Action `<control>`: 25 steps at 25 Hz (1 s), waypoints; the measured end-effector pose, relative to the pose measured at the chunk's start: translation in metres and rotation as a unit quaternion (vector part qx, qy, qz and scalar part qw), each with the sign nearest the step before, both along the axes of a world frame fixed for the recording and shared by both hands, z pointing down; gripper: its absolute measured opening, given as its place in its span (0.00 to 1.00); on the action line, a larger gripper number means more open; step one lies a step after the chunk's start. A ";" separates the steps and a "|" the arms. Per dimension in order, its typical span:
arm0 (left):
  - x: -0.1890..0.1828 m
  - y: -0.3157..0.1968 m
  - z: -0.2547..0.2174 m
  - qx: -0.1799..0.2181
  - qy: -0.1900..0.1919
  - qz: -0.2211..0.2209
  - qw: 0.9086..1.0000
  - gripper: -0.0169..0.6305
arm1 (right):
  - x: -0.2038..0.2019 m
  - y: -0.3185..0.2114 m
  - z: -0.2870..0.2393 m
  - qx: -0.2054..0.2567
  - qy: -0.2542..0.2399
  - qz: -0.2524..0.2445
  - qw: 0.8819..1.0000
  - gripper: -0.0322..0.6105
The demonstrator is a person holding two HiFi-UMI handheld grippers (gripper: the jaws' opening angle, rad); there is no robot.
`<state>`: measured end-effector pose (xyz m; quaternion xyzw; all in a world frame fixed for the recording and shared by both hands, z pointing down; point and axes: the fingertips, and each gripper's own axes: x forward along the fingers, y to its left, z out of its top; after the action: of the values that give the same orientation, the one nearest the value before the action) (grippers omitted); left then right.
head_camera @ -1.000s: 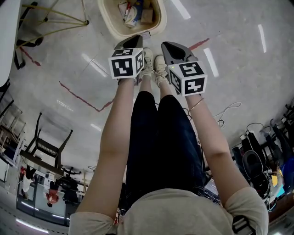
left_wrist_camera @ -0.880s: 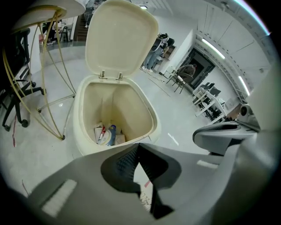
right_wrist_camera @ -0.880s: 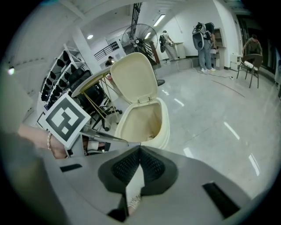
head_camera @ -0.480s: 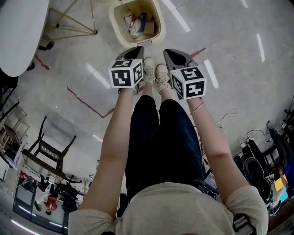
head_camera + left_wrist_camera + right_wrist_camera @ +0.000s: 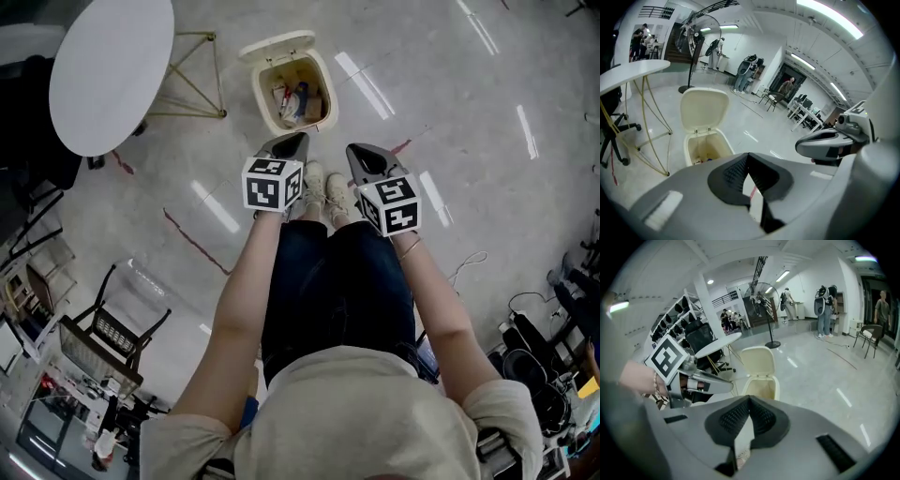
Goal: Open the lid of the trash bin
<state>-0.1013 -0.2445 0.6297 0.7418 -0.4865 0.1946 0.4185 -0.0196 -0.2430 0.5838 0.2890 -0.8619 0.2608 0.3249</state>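
now trash bin [image 5: 256, 91] lid [image 5: 277, 44] up; left gripper [image 5: 298, 141], right gripper [image 5: 354, 151] jaws closed, holding nothing

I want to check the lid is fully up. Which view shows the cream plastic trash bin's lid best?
The left gripper view: the cream plastic trash bin's lid stands upright, its whole inner face toward the camera. The right gripper view shows the lid upright too, but smaller. The head view sees it foreshortened from above.

trash bin [image 5: 329, 94] ahead of shoes [image 5: 314, 183] | table [image 5: 111, 73] left of bin
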 end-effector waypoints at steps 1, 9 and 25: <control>0.001 0.000 -0.011 0.007 0.001 0.004 1.000 0.04 | -0.002 0.000 -0.011 0.004 -0.004 0.004 1.000 0.06; -0.001 0.008 -0.103 0.053 0.026 -0.004 0.998 0.04 | -0.019 0.008 -0.091 0.038 -0.037 -0.023 0.998 0.06; -0.018 0.029 -0.254 0.167 0.014 -0.010 0.986 0.04 | -0.049 0.006 -0.244 0.145 -0.139 -0.039 0.979 0.06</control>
<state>-0.1188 -0.2158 0.3761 0.7988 -0.5140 0.0959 0.2975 -0.0683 -0.2369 0.3398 0.2596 -0.9380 0.1582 0.1665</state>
